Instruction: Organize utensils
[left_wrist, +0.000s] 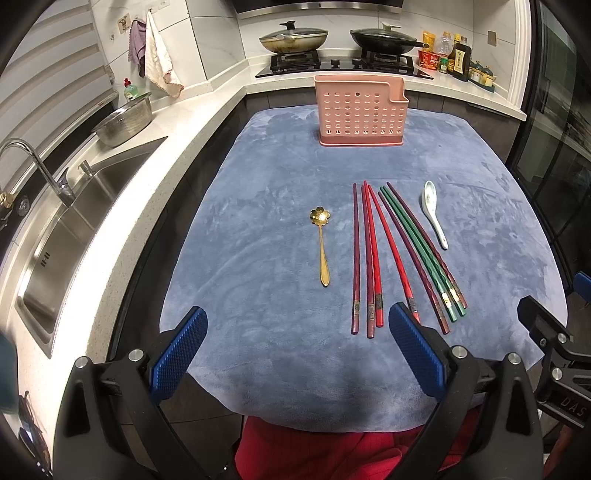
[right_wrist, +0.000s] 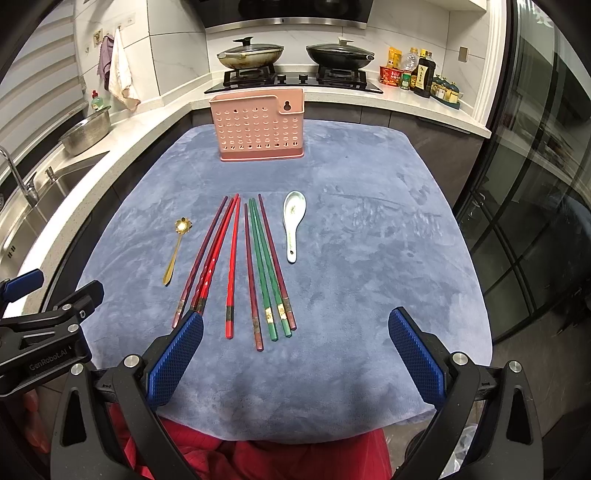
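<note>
Both grippers, left (left_wrist: 297, 343) and right (right_wrist: 295, 345), are hovering with fingers spread wide, holding nothing, above the cloth (right_wrist: 369, 277). Chopsticks (right_wrist: 255, 269) are lying between gold spoon (right_wrist: 176, 246) and white spoon (right_wrist: 293, 218); pink holder (right_wrist: 258, 125) is standing beyond them.

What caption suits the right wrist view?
Open right hand-held gripper above blue cloth with coloured chopsticks, gold flower-shaped spoon, white ceramic spoon, pink perforated holder.

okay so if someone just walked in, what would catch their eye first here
A fan of red, purple and green chopsticks lies mid-cloth, with a gold spoon to their left and a white spoon to their right. Behind them a pink holder stands upright at the far edge.
</note>
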